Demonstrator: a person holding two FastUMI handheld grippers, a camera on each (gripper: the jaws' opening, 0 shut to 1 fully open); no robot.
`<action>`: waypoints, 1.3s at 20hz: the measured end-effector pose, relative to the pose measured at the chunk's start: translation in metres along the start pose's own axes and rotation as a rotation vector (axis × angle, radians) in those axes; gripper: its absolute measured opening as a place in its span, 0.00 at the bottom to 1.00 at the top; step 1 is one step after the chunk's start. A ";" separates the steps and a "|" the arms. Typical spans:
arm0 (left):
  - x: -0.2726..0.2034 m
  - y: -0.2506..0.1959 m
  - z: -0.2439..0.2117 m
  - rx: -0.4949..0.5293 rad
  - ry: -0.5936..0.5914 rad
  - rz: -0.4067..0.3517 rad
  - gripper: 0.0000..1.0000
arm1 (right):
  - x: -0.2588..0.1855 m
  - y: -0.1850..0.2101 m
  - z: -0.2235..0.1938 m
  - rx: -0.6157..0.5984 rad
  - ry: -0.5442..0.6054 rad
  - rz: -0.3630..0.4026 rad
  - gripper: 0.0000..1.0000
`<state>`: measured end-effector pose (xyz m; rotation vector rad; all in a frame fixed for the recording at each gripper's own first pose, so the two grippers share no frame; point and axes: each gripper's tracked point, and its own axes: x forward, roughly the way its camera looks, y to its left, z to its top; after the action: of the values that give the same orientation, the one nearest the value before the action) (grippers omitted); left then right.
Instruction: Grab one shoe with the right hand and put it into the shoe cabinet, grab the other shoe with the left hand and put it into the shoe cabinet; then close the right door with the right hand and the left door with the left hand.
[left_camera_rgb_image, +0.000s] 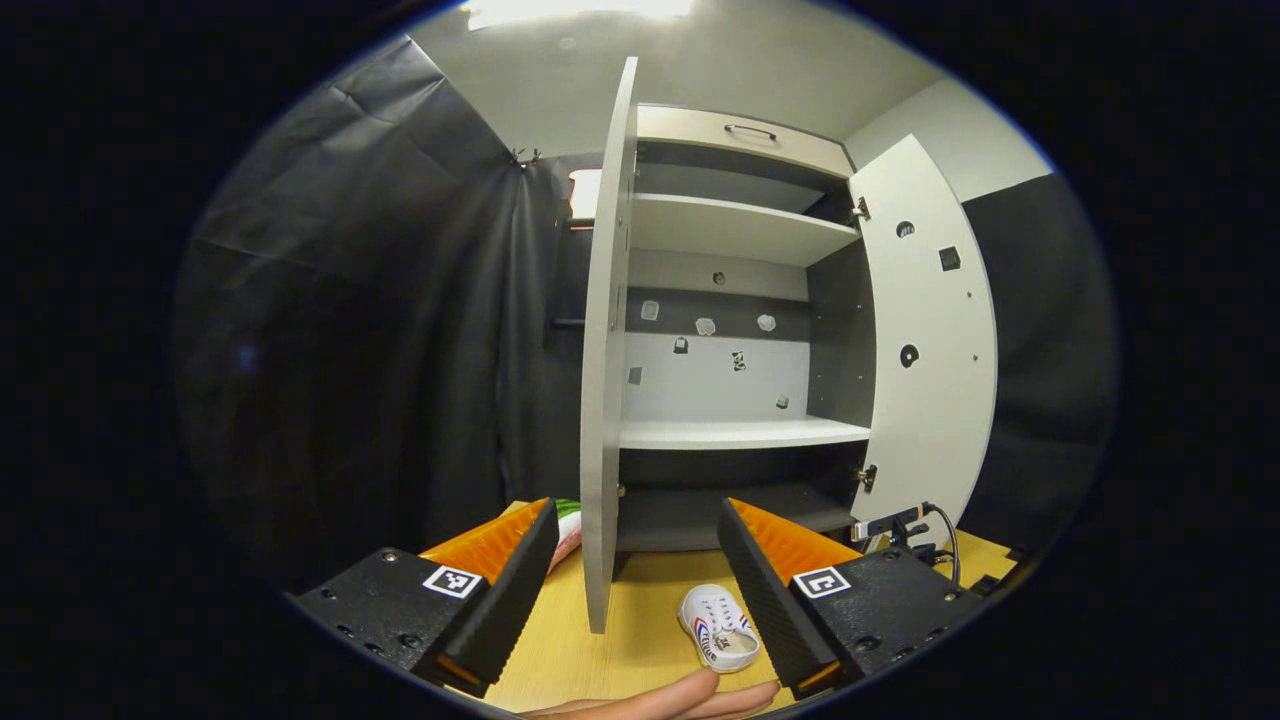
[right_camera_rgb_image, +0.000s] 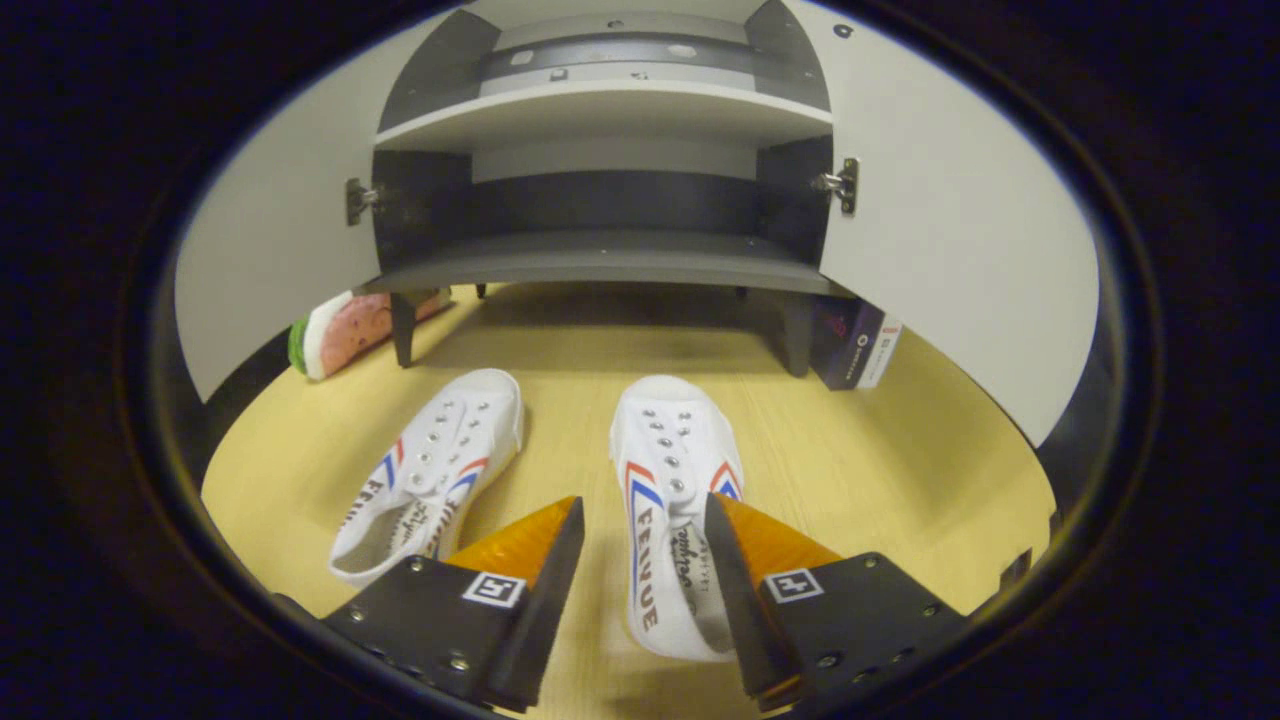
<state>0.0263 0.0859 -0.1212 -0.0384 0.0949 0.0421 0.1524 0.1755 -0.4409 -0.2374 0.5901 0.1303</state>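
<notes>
Your right tongs (right_camera_rgb_image: 635, 535) are spread wide and grasp nothing; they sit low over the wooden surface (right_camera_rgb_image: 880, 450), one finger on each side of the heel end of the right-hand shoe (right_camera_rgb_image: 672, 500), and in the right gripper view you cannot tell whether either finger touches it. Your left tongs (left_camera_rgb_image: 640, 560) are also released and empty, held higher and facing the shoe cabinet (left_camera_rgb_image: 735, 330).

Both doors stand open. In the left gripper view the left door (left_camera_rgb_image: 605, 370) is edge-on between the fingers, and the right door (left_camera_rgb_image: 925, 340) swings out to the side. The lowest compartment (right_camera_rgb_image: 610, 260) is bare and open across its full width, with clear floor between it and the shoes.

Both shoes are white canvas with red and blue side stripes and metal eyelets, toes pointing at the cabinet. The other shoe (right_camera_rgb_image: 430, 475) lies just left of the first, angled, not touching it.

A watermelon-slice object (right_camera_rgb_image: 345, 335) lies by the cabinet's left leg, and a dark box (right_camera_rgb_image: 855, 345) stands by the right leg under the right door. A hand (left_camera_rgb_image: 670, 698) shows at the bottom of the left gripper view.
</notes>
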 end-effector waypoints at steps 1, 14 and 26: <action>0.002 -0.001 -0.003 -0.008 0.011 -0.006 0.97 | 0.003 0.005 -0.002 0.027 0.010 0.033 0.65; 0.010 -0.010 -0.026 0.020 0.048 -0.044 1.00 | 0.021 -0.005 -0.005 0.059 -0.016 -0.143 0.48; 0.013 -0.027 -0.037 0.051 0.056 -0.103 0.98 | 0.000 -0.012 0.048 0.300 -0.285 0.111 0.01</action>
<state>0.0371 0.0582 -0.1585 0.0066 0.1493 -0.0647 0.1805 0.1760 -0.4007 0.1054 0.3328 0.1773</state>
